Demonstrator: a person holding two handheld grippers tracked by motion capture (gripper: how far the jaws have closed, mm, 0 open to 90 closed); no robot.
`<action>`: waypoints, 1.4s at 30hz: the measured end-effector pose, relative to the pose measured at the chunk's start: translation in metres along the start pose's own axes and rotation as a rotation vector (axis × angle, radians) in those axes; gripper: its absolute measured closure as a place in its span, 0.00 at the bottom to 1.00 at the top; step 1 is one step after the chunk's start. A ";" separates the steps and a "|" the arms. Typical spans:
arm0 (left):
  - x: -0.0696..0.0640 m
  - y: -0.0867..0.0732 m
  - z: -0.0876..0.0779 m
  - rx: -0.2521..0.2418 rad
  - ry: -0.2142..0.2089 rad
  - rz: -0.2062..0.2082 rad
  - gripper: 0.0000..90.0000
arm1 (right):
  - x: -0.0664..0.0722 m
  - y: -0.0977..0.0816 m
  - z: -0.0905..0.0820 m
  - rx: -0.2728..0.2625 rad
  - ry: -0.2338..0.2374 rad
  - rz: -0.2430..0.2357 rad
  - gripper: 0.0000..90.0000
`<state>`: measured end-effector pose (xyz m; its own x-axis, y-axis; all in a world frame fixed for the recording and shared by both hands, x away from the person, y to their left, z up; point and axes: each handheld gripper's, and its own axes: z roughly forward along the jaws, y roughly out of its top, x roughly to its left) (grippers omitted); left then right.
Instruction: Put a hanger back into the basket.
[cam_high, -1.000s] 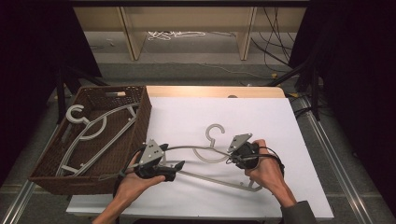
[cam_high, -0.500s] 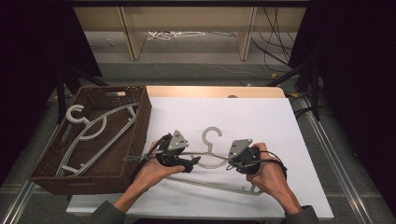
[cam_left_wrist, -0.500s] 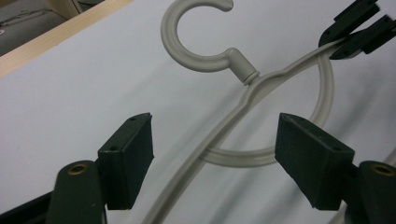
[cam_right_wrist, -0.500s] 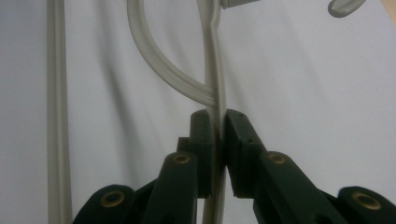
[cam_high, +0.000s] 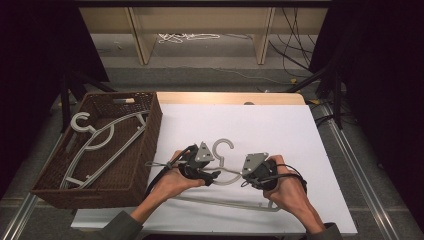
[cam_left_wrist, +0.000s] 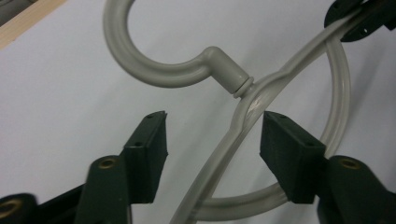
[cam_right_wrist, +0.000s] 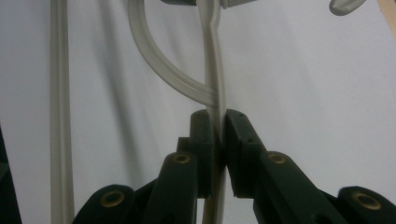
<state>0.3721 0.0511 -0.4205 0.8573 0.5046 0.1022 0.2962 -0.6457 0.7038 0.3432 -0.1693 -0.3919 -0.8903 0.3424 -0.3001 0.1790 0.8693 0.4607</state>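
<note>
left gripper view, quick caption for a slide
Left gripper closing around the grey hanger just below its hook, pads not yet touching, on the white table.

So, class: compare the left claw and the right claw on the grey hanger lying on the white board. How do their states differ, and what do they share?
1. The right claw is shut on the hanger, its arm pinched between the pads; the left claw has been closing, its pads not yet pressing.
2. The left claw sits by the hook's neck; the right claw grips farther along the arm.

Shared: both straddle the same hanger's arm.
</note>
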 end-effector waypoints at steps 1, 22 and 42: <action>0.000 0.000 0.001 0.004 -0.005 0.015 0.55 | -0.001 0.000 0.000 0.008 0.002 -0.013 0.91; -0.018 0.005 -0.016 0.020 -0.075 0.221 0.91 | -0.008 -0.005 -0.010 -0.044 -0.044 -0.052 0.83; 0.022 -0.001 -0.039 -0.047 0.002 -0.005 0.91 | -0.017 -0.017 -0.028 -0.391 -0.154 0.380 0.28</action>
<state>0.3744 0.0857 -0.3914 0.8550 0.5090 0.1000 0.2805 -0.6159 0.7362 0.3431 -0.1999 -0.3715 -0.7174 0.6786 -0.1576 0.2803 0.4882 0.8265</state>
